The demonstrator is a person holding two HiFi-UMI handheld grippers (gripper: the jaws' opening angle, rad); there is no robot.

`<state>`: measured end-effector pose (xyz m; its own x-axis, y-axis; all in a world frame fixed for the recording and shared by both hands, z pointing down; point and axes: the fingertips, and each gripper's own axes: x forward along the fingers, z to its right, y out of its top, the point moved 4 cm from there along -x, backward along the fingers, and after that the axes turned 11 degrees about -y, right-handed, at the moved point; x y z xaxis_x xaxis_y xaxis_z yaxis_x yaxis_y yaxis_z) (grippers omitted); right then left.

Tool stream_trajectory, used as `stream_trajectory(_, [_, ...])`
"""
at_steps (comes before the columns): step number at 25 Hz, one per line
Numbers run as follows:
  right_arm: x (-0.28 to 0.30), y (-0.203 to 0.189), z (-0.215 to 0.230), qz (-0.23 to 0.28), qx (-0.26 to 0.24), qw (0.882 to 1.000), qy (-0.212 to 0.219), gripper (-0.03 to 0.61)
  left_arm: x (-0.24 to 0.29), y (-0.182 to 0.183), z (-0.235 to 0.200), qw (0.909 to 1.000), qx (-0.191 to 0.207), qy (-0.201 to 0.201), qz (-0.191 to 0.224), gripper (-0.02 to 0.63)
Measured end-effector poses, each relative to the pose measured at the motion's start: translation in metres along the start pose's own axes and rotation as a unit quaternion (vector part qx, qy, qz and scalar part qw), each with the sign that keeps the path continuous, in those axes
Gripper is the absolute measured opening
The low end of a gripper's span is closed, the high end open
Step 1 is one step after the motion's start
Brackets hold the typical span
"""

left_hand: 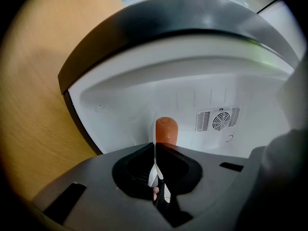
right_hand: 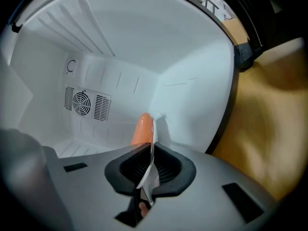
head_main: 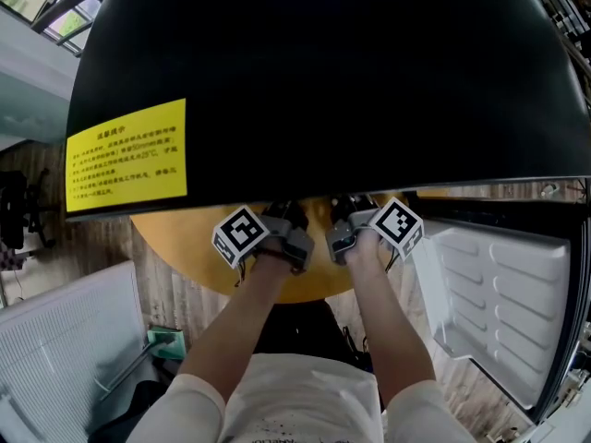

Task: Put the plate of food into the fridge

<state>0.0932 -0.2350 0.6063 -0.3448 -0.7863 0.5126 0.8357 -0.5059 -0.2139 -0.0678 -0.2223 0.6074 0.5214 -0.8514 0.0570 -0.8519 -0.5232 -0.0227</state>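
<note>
Each gripper is shut on the rim of a thin white plate, which both gripper views show edge-on. In the left gripper view the plate (left_hand: 154, 171) sits clamped in my left gripper (left_hand: 155, 153), with an orange piece of food (left_hand: 166, 130) beyond it. The right gripper view has the plate (right_hand: 147, 174) in my right gripper (right_hand: 149, 152), again with the food (right_hand: 143, 129) behind. Both face the fridge's white interior (left_hand: 144, 100). In the head view the left gripper (head_main: 294, 236) and right gripper (head_main: 340, 236) reach under the black fridge top (head_main: 323, 72), which hides the plate.
The fridge stands on a round wooden table (head_main: 185, 247). Its door (head_main: 499, 293) hangs open at the right. A fan vent (right_hand: 81, 102) is on the back wall. A yellow label (head_main: 127, 155) is on the fridge top. A white slatted panel (head_main: 65, 340) lies at the lower left.
</note>
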Motion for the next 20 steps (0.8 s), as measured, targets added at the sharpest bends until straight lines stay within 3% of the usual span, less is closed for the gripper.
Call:
stream_trajectory(10, [0.0065, 0.0001, 0.0036, -0.003, -0.007, 1.0, -0.01, 0.04, 0.0028, -0.0002, -0.0107, 0.9999, -0.004, 0.015, -0.003, 0.031])
stream_trajectory(20, [0.0063, -0.0007, -0.0009, 0.011, -0.06, 0.997, -0.039, 0.041, 0.0041, -0.0017, -0.0072, 0.9989, 0.02, 0.039, -0.017, 0.032])
